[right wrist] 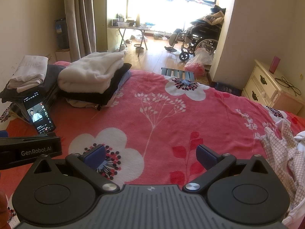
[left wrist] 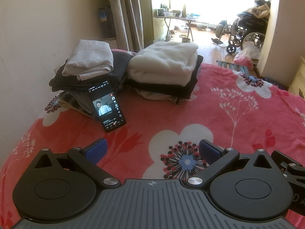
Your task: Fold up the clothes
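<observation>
Over the near part of the bed, both grippers hang with nothing between their blue pads. Left gripper [left wrist: 153, 150]: jaws spread wide, empty, above a white flower on the red floral blanket [left wrist: 152, 112]. Right gripper [right wrist: 150, 155]: jaws likewise spread wide and empty, just beside the left unit, whose black body marked "GenRobot.AI" shows at the left edge of the right wrist view.

At the bed's right edge, near the right gripper, lies a crumpled checked garment [right wrist: 282, 152] in pink and white, unfolded, with a second white cloth [right wrist: 300, 135] touching its far side. Neither gripper touches them.

Toward the bed's far left corner, a smartphone [left wrist: 106, 106] stands tilted, its screen lit, propped against a stack of folded clothes. That left stack [left wrist: 87, 70] is dark garments topped by a pale grey folded piece [left wrist: 89, 59]; it stands against the wall. Just beside it to the right is a second stack [left wrist: 164, 72]: a thick white fleece [left wrist: 164, 61] on top, black garments under it, a beige piece at the bottom. The two stacks touch or nearly touch; which cannot be told.

Beyond the bed's far edge, a slatted blue rack [right wrist: 176, 73] shows partly. Past the bed's right side stands a cream nightstand [right wrist: 266, 87] with a cable on top. Farther off on the wooden floor: a folding table [right wrist: 129, 28] loaded with containers, a wheelchair [right wrist: 198, 38] heaped with clothing, a plastic bag [right wrist: 200, 61] and a curtain [right wrist: 80, 17] by the bright window.
</observation>
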A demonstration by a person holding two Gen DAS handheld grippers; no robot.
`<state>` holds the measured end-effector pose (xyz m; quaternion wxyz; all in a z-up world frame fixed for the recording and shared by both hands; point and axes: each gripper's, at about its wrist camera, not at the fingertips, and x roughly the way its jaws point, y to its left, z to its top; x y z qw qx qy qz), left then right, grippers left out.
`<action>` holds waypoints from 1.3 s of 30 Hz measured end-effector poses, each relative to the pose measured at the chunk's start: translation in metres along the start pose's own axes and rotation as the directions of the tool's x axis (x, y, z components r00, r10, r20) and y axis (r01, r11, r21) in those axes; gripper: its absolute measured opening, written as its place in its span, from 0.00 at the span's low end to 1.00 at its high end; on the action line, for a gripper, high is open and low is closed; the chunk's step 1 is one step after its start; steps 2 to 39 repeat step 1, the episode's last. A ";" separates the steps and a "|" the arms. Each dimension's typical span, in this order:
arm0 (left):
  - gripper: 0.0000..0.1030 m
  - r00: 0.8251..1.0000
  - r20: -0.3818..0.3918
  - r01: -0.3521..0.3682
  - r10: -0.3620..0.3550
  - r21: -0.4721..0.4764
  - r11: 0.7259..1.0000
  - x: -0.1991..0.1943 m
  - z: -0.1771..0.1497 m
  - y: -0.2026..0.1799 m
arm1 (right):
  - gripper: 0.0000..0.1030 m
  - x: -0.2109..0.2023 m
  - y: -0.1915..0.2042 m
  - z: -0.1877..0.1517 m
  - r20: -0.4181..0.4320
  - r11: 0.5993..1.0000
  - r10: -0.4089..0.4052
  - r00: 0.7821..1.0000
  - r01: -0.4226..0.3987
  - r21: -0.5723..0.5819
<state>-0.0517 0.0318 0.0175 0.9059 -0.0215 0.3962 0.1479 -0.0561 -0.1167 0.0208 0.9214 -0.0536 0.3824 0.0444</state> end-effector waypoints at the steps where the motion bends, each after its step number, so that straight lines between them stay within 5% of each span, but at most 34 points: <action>1: 1.00 1.000 0.001 0.000 0.000 0.001 1.000 0.000 0.000 0.000 | 1.00 0.000 0.000 0.000 0.000 1.000 0.000 1.000 0.000 0.001; 39: 1.00 1.000 0.001 0.000 0.000 0.001 1.000 0.000 0.000 0.000 | 1.00 0.000 0.000 0.000 0.000 1.000 0.000 1.000 0.000 0.001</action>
